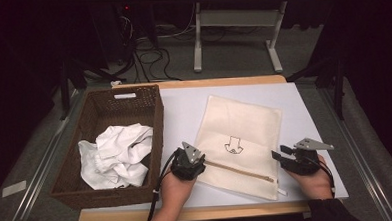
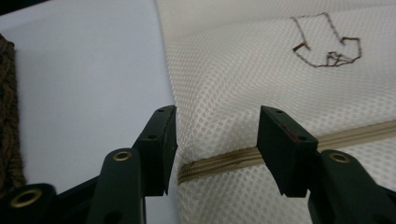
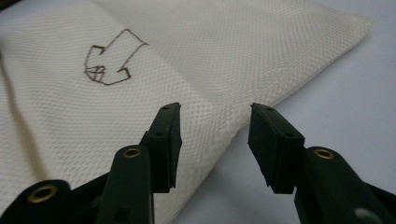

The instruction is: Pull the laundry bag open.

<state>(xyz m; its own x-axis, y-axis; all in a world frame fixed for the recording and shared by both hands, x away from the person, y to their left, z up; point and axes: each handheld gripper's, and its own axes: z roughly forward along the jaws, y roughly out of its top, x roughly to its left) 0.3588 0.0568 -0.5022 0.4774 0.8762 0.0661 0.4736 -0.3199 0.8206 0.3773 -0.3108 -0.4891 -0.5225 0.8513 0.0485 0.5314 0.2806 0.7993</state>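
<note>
A cream mesh bag (image 1: 237, 133) lies flat on the white table top, with a brown arrow drawing (image 1: 234, 146) and a tan zipper (image 1: 239, 171) near its front edge. My left gripper (image 1: 198, 160) is at the bag's left edge. In the left gripper view it (image 2: 217, 140) stands open, with the zipper's end (image 2: 224, 163) and a fold of mesh (image 2: 261, 70) between the jaws, untouched by the pads. My right gripper (image 1: 281, 154) is at the bag's right edge. It (image 3: 215, 140) is open over the edge of the mesh (image 3: 187, 56).
A brown wicker basket (image 1: 154, 122) stands at the left of the table and holds crumpled white cloth (image 1: 118, 154). Bare table top (image 1: 184, 106) lies between the basket and the bag. The table's front edge runs just under the hands.
</note>
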